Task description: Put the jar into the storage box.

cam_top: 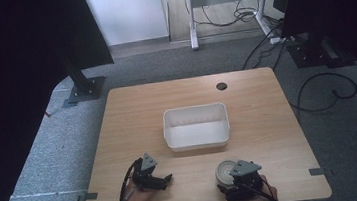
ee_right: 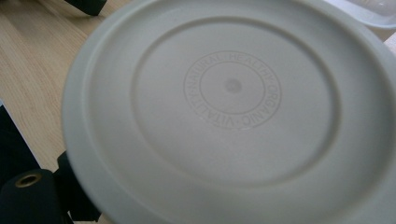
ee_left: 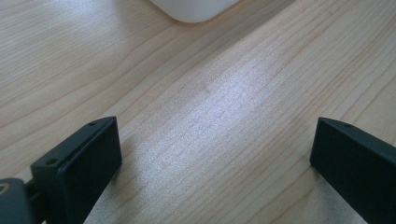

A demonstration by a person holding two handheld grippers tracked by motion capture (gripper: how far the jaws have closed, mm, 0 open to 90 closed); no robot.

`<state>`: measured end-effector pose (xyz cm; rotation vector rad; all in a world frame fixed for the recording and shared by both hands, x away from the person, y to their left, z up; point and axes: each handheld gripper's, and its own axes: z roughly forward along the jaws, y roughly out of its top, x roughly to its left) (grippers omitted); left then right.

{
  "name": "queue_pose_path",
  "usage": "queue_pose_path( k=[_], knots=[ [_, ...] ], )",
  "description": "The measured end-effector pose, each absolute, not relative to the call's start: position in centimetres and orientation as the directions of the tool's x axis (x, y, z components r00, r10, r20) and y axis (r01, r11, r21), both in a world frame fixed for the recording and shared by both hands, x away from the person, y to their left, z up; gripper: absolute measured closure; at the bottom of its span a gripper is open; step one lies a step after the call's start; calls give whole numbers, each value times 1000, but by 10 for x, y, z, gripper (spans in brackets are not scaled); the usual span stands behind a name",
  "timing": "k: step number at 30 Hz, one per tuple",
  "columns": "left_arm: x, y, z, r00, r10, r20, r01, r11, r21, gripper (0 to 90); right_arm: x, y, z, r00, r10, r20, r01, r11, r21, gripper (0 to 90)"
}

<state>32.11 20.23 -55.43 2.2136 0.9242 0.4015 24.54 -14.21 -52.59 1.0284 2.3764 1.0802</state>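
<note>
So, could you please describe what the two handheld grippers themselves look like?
The left gripper and the right gripper are black, each topped by a grey three-cornered plate and trailing a black cable. In the left gripper view the fingers are flat, blocky black slabs with small screw holes.

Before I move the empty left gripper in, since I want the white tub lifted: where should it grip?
Probably the near long wall of the white tub, from above. It stands upright and open-topped on the table, so one jaw can go inside the thin rim and one outside. The left gripper has its jaws wide apart.
</note>
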Motion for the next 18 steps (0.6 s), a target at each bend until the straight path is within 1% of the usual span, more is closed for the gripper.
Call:
queue_pose_path(
  k=[18],
  knots=[
    [321,202,-554,698,716,17,501,-505,703,18,263,-123,-517,-698,717,1,461,448,766,96]
  ],
)
